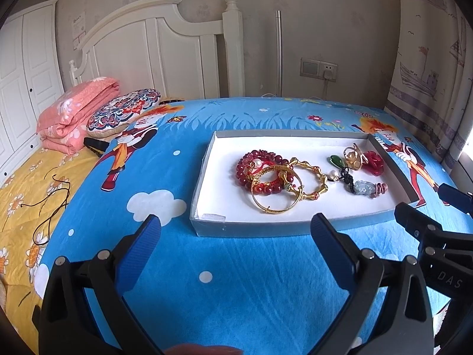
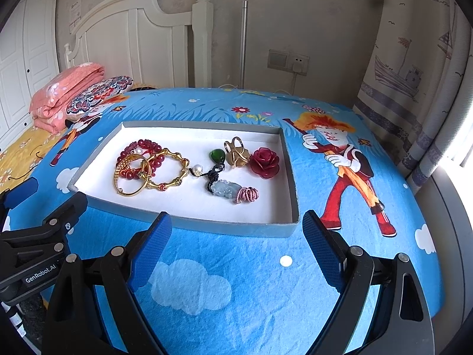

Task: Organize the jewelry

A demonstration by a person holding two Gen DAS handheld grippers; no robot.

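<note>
Two matching black hand-held grippers with blue pads

The left gripper (image 1: pixel 235 226) and right gripper (image 2: pixel 237 223) each had black angular arms, silver round pivot bolts behind the jaws, and ribbed blue fingertips (image 2: pixel 155 247). White "GenRobot.AI" and "DAS" lettering marked the bodies behind the jaws.

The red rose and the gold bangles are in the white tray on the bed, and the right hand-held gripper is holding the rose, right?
Not quite. The right hand-held gripper is open and holds nothing; it hangs short of the tray. The right wrist view shows the red rose lying in the tray, as do the gold bangles.
</note>
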